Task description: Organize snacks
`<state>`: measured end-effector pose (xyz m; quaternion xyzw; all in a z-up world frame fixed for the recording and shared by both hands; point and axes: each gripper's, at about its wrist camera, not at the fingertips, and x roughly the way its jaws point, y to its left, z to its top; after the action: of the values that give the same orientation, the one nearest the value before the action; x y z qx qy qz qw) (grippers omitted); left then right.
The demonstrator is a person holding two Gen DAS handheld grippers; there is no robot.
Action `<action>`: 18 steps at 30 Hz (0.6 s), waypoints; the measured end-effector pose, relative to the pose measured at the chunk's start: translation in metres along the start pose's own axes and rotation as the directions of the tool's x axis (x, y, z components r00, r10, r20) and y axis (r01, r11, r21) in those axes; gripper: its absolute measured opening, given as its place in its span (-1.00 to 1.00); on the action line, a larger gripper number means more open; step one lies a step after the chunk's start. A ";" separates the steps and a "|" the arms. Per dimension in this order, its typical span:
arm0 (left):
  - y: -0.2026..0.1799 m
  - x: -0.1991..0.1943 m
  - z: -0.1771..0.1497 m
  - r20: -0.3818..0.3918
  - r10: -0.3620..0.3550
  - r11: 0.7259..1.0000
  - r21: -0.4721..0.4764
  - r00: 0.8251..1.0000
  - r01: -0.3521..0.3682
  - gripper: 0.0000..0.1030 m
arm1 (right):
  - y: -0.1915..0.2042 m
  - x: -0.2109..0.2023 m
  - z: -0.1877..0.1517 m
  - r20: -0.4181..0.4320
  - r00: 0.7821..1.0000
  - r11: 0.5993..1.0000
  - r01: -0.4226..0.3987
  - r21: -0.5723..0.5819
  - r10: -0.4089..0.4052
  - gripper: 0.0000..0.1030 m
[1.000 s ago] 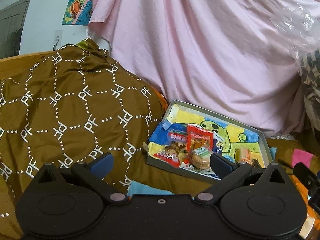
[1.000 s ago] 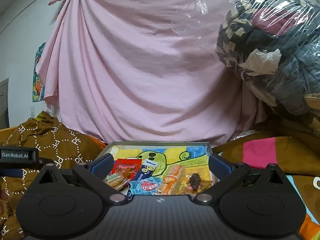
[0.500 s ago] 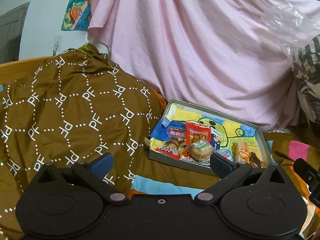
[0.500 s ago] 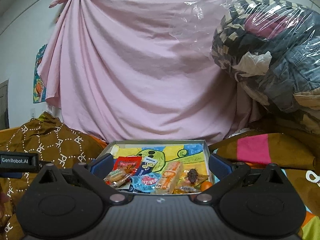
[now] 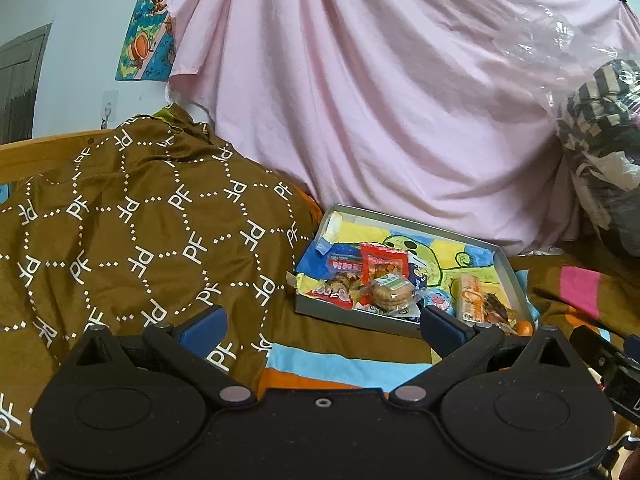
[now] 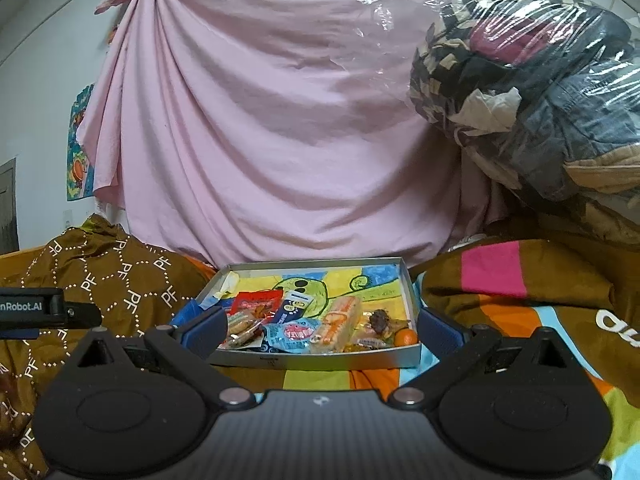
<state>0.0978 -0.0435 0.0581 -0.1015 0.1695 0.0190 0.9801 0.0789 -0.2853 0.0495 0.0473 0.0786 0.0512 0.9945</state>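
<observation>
- While both our grippers hover above the striped blanket (image 6: pixel 320 380), the left gripper (image 5: pixel 320 326) has its jaws spread wide with nothing between them.
- We hold the right gripper (image 6: pixel 320 330) the same way, jaws wide apart and empty, aimed straight at the tray.
- We see the snacks lying in a shallow grey metal tray (image 6: pixel 408 280) that sits on the bed, its floor lined with a cartoon drawing in yellow, green and blue.
- Our snacks crowd the tray's near end: a red packet (image 6: pixel 256 302), a wrapped biscuit (image 5: pixel 390 294), a light-blue pouch (image 6: pixel 292 332), a long orange-printed bar (image 6: pixel 336 324), a dark dried piece (image 6: pixel 378 320) and a small orange fruit (image 6: pixel 408 337) in the near right corner.
- We see a brown "PF" patterned cover (image 5: pixel 140 240) heaped left of the tray, touching its left edge.
- Behind the tray hangs a pink sheet (image 6: pixel 280 140); at right, clothes bundled in clear plastic (image 6: pixel 528 92).
</observation>
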 end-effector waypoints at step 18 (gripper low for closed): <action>0.008 -0.021 -0.030 -0.005 0.001 0.999 0.048 1.000 0.000 0.98 | 0.009 -0.015 -0.024 -0.078 0.997 1.000 -0.004 -0.020 0.003 1.00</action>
<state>0.0678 -0.0418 0.0364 -0.0777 0.1725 0.0149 0.9818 0.0594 -0.2765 0.0294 0.0352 0.1165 0.0554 0.9910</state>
